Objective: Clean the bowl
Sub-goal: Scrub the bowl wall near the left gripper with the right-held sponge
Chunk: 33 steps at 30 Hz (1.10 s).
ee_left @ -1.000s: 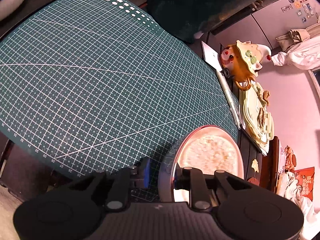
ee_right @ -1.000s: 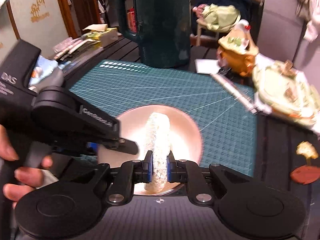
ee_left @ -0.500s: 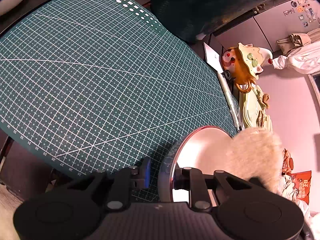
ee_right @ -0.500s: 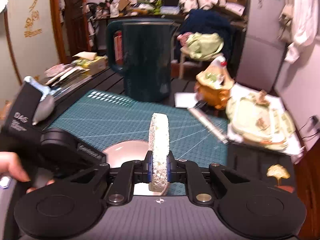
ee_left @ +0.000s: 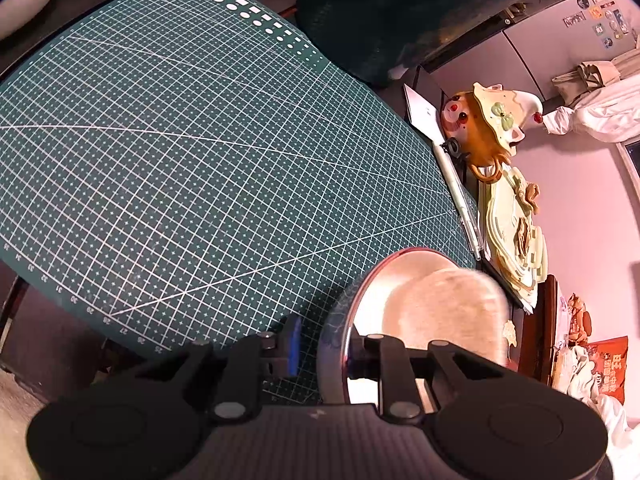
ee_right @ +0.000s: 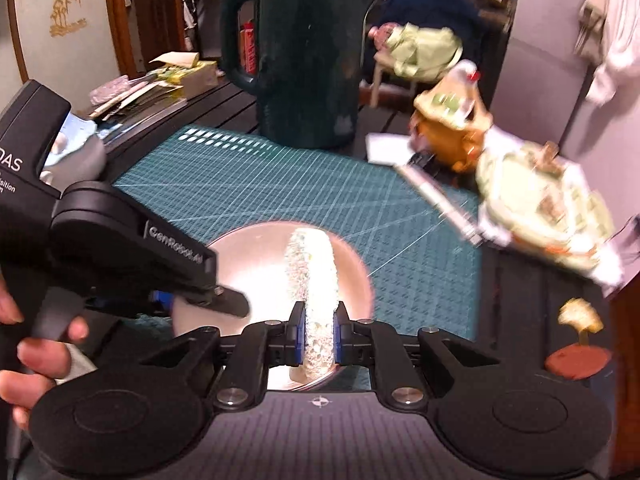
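From the left wrist view, the left gripper (ee_left: 320, 350) is clamped on the rim of the bowl (ee_left: 394, 280), one finger outside the wall and the other inside. The hold makes sense as an anchor: with the rim pinched, the bowl cannot slide or spin while it is scrubbed. The bowl sits on the green cutting mat (ee_left: 192, 152) at the mat's near edge, toward its right corner, and looks tipped up on its side toward the camera. A pale sponge (ee_left: 452, 308) fills the right part of the bowl's hollow, blurred. Beyond the mat's right edge lie a pen (ee_left: 460, 200) and an orange figurine (ee_left: 486, 128). The gripper angles steeply down at the table.

From the right wrist view, the right gripper (ee_right: 319, 340) is clenched on the sponge (ee_right: 312, 280), which stands on edge between the pads and reaches forward into the bowl (ee_right: 256, 264). Held edge-on, its rounded end can sweep the curved inside. I judge the scrubbing to be in progress. The left gripper (ee_right: 208, 300) comes in from the left, held by a hand (ee_right: 36, 344), its tips at the bowl's left rim. A dark green jug (ee_right: 308, 68) stands past the mat's far edge. The right gripper also tilts downward, over the bowl's near rim.
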### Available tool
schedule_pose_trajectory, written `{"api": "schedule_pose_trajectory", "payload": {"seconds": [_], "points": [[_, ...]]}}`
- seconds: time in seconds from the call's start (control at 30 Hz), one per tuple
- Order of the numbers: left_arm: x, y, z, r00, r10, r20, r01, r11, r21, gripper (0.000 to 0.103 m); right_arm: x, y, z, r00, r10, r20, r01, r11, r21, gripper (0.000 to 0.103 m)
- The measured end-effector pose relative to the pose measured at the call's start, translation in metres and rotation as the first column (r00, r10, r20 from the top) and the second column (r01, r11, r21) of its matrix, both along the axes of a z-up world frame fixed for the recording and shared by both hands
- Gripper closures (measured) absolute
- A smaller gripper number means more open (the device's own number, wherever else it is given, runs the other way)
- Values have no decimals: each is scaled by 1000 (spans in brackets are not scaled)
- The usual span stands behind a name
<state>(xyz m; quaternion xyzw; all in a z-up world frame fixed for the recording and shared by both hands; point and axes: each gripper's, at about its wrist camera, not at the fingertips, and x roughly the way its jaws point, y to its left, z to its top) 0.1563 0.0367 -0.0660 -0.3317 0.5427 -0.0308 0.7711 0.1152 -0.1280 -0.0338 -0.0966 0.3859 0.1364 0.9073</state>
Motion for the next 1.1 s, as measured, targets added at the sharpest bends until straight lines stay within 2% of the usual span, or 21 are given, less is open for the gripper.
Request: {"api": "schedule_pose_trajectory", "payload": {"seconds": [0.13, 0.2, 0.33, 0.4, 0.6, 0.77, 0.9, 1.1], "points": [[1, 0, 0, 1000, -1, -1, 1, 1000, 1, 82, -6, -14, 25, 997, -27, 79, 26, 999, 23, 91], [1, 0, 0, 1000, -1, 0, 1, 1000, 2, 82, -7, -27, 38, 995, -46, 94, 39, 997, 70, 91], [1, 3, -1, 1000, -5, 0, 5, 1000, 3, 82, 0, -38, 36, 1000, -20, -11, 22, 977, 211, 91], [1, 3, -1, 1000, -6, 1, 6, 1000, 5, 82, 4, -34, 26, 998, 8, -57, 5, 974, 226, 91], [2, -2, 0, 1000, -21, 10, 21, 999, 28, 81, 11, -6, -9, 988, 49, -145, -27, 989, 148, 91], [3, -5, 1, 999, -33, 17, 32, 998, 45, 81, 9, 1, -14, 995, 24, -100, -18, 998, 53, 91], [3, -7, 2, 999, -39, 20, 38, 998, 55, 81, 0, 2, -6, 1000, 7, -3, -7, 999, -44, 91], [4, -14, 4, 998, -60, 29, 57, 995, 87, 81, -6, -11, 22, 995, -20, 98, 25, 999, -45, 91]]}}
